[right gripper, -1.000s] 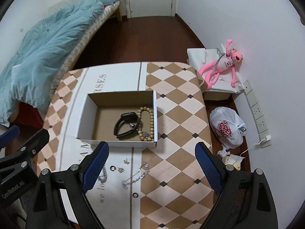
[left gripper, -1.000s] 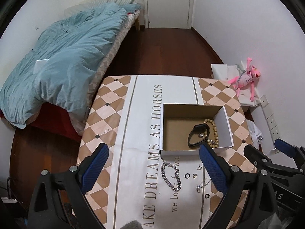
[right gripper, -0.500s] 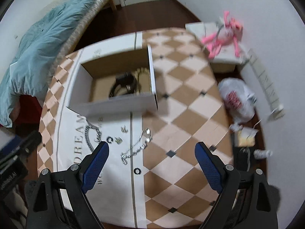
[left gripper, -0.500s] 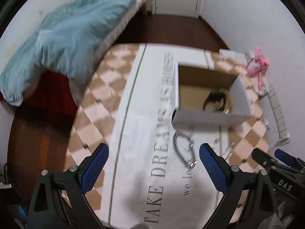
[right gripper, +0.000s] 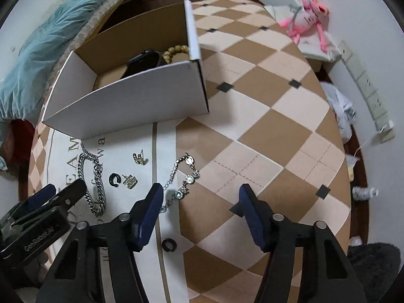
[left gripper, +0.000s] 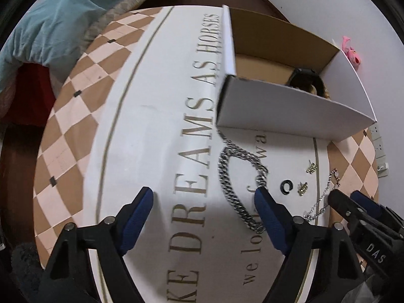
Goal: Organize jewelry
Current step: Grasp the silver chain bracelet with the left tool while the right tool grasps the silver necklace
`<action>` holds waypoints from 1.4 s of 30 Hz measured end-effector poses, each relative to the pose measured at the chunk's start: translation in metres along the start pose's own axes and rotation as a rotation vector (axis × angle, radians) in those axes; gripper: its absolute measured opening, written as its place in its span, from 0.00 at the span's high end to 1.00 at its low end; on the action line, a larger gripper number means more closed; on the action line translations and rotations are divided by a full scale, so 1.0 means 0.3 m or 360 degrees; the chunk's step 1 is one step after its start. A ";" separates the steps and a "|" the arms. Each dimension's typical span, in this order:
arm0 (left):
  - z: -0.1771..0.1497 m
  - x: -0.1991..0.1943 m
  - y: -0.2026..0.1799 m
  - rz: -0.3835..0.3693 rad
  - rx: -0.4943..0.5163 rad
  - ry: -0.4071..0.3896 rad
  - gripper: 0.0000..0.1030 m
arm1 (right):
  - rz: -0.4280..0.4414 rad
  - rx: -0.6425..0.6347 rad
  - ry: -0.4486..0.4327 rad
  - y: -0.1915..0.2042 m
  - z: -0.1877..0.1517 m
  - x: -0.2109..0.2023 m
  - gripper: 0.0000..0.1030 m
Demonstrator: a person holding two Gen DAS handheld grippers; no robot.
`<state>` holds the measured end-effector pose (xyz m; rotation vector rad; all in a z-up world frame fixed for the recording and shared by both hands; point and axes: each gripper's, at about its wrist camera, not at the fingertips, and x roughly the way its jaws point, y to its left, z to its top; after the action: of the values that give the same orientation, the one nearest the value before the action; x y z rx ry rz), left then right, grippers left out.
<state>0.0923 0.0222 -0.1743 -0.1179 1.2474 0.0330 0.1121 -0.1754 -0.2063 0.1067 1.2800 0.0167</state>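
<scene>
A white cardboard box (left gripper: 290,108) (right gripper: 131,101) stands on the table and holds a black watch (right gripper: 144,59) and a beaded bracelet (right gripper: 175,50). In front of it lie a thick silver chain (left gripper: 236,184) (right gripper: 94,184), a thin silver bracelet (right gripper: 181,179) (left gripper: 322,199), two small gold earrings (right gripper: 130,180) (left gripper: 303,188) and black rings (right gripper: 115,179) (right gripper: 169,245). My left gripper (left gripper: 204,199) is open and empty low over the table, its right finger beside the thick chain. My right gripper (right gripper: 200,199) is open and empty, its left finger next to the thin bracelet.
The table has a checkered cloth (right gripper: 265,116) with a white lettered strip (left gripper: 156,131). A bed with a teal duvet (left gripper: 58,22) stands to the left. A pink plush toy (right gripper: 306,17) and wall sockets (right gripper: 366,85) are to the right.
Both grippers have dropped down and forward toward the table. The box and loose jewelry now look much larger and closer. Both stay open.
</scene>
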 end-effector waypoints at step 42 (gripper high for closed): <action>0.030 -0.324 0.048 -0.0333 0.0076 -0.0265 0.98 | 0.0394 -0.0029 -0.0309 0.026 0.029 -0.390 0.94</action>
<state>0.0686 0.0412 -0.0803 -0.1995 1.0637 -0.1651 0.0870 -0.1766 -0.0914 0.2449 1.0662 0.2257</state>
